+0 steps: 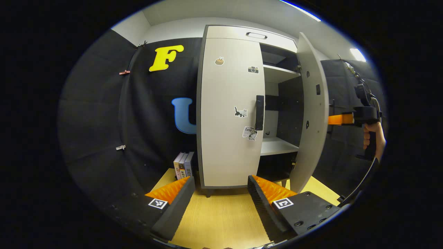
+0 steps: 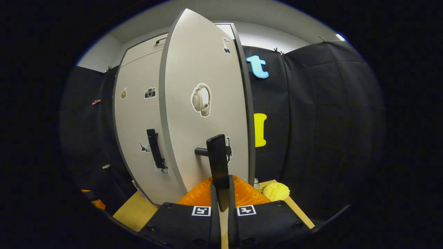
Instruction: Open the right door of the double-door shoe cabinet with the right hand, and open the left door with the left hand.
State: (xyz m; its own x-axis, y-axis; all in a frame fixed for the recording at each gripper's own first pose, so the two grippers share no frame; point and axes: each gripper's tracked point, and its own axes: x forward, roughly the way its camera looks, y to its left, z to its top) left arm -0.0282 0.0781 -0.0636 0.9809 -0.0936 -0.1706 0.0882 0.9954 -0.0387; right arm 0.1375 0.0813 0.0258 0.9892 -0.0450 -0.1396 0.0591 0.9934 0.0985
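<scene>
The pale shoe cabinet (image 1: 235, 33) stands on a wooden table. Its left door (image 1: 230, 114) is closed, with a black handle (image 1: 259, 112) at its right edge. The right door (image 1: 313, 114) is swung partly open, showing shelves (image 1: 278, 145) inside. In the right gripper view, my right gripper (image 2: 220, 193) is shut on the right door's black handle (image 2: 218, 162), on the door's front (image 2: 204, 103). My left gripper (image 1: 219, 193) hangs open in front of the left door, well short of its handle. Far right in the left gripper view, a hand (image 1: 373, 138) holds the other gripper behind the open door.
Several books (image 1: 183, 165) stand left of the cabinet on the wooden table (image 1: 221, 218). A yellow lumpy object (image 2: 276, 191) and a small can lie on the table right of the cabinet. Black cloth walls close in both sides.
</scene>
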